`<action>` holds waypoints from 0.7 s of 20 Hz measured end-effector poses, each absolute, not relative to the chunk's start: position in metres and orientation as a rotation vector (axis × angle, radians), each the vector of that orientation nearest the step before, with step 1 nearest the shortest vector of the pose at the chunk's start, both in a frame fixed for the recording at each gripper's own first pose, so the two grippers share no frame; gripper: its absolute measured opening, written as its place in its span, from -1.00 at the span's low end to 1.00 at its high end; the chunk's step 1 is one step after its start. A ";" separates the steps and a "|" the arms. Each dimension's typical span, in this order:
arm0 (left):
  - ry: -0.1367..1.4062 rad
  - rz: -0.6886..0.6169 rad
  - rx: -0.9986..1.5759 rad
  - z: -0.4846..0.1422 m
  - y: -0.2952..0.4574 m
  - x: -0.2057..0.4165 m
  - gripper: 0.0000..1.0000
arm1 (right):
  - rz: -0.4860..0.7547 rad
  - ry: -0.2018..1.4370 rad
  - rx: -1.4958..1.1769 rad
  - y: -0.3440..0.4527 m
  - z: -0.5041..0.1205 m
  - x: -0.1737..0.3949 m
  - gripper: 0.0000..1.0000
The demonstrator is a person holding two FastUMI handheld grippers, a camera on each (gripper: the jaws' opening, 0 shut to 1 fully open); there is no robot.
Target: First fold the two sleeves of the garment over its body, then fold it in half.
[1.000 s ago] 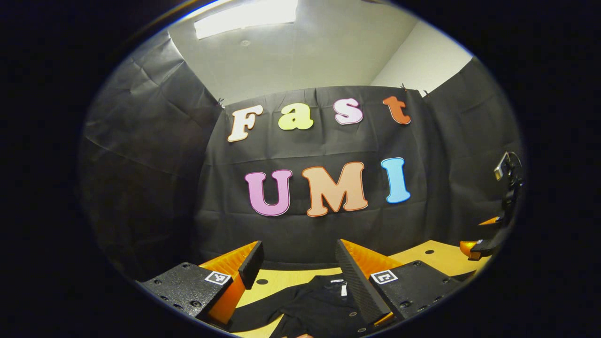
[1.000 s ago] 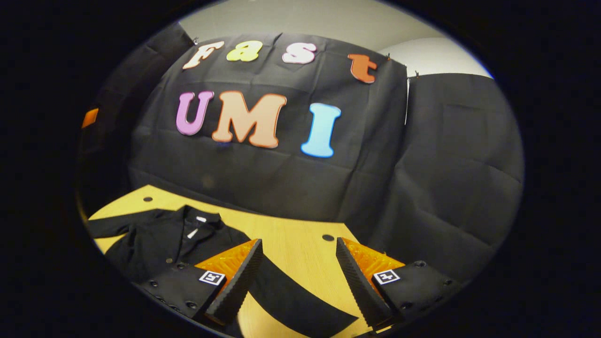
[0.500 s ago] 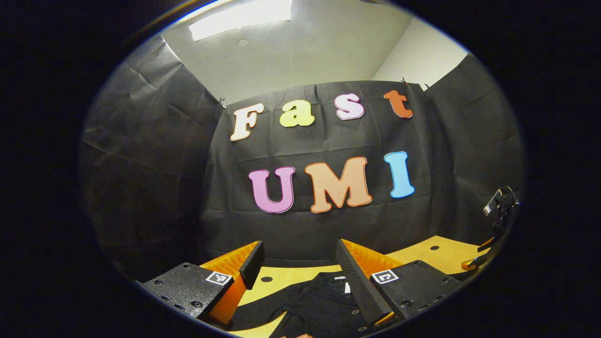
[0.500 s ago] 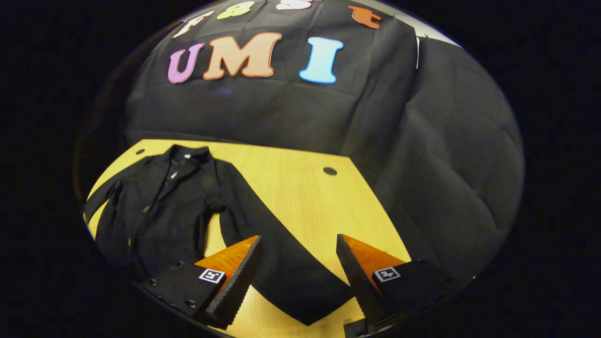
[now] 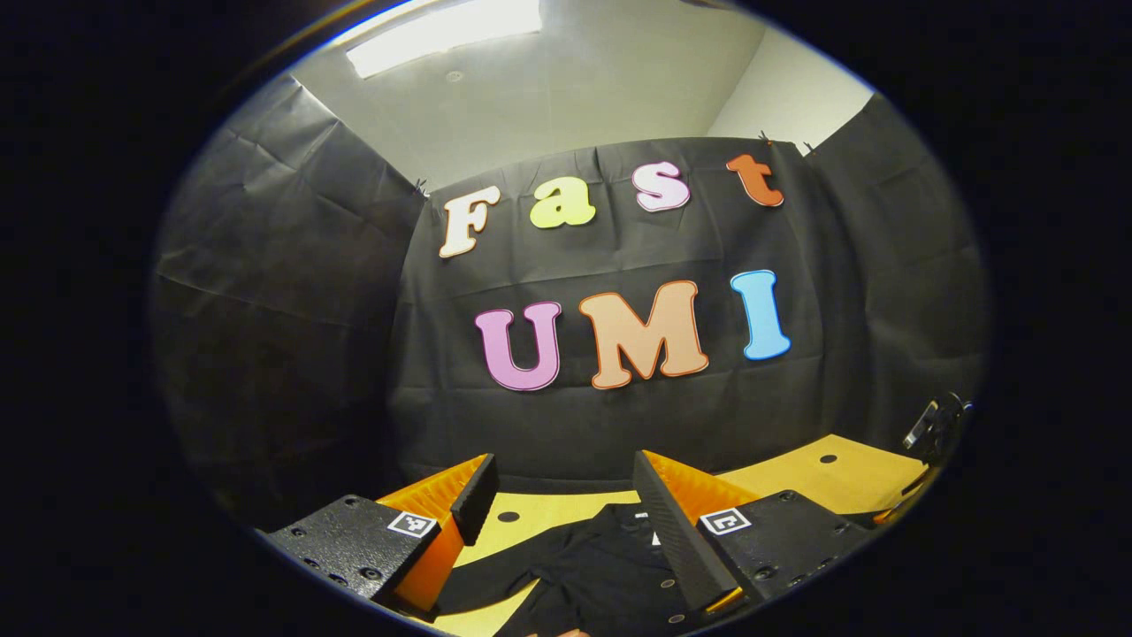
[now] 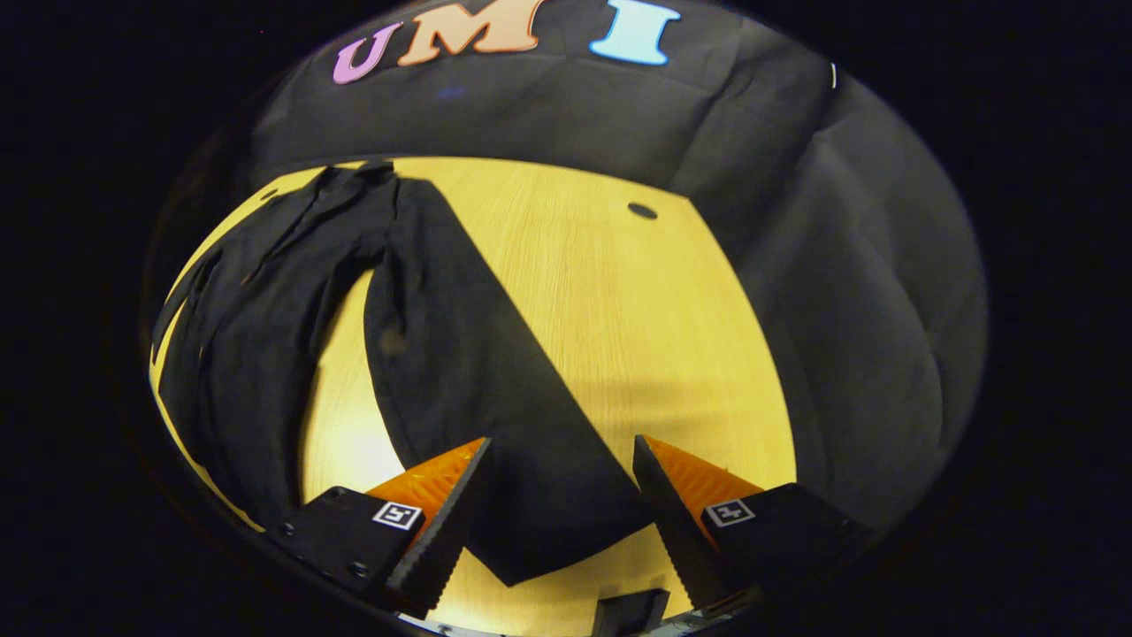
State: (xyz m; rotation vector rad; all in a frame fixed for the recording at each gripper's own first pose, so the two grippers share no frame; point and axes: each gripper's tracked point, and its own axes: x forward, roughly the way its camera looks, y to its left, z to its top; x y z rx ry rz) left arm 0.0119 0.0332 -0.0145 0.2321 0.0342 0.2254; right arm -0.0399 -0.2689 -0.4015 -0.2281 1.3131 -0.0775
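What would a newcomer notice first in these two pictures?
The black garment lies spread on the yellow table, one long sleeve stretched out away from its body. The right gripper hangs open just over that sleeve's end. The left gripper, also open, points at the collar.

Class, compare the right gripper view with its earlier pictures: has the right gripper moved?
Yes. The right gripper has tipped down toward the table: the booth wall has slid up the view, and the black garment's sleeve end now lies between its open fingers.
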 end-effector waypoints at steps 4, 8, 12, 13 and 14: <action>0.041 0.232 0.234 -0.020 0.020 0.016 0.87 | -0.053 1.419 -0.235 -0.268 -0.412 -0.053 1.00; 0.068 0.229 0.235 -0.030 0.003 0.017 1.00 | -0.002 1.441 -0.147 -0.267 -0.415 -0.055 1.00; 0.083 0.229 0.233 -0.035 -0.005 0.018 0.76 | -0.029 1.418 -0.015 -0.263 -0.422 -0.058 0.87; 0.081 0.228 0.239 -0.034 -0.006 0.019 0.75 | -0.019 1.424 -0.019 -0.262 -0.420 -0.056 0.77; 0.077 0.226 0.242 -0.032 -0.007 0.020 0.75 | -0.014 1.431 -0.018 -0.259 -0.420 -0.054 0.69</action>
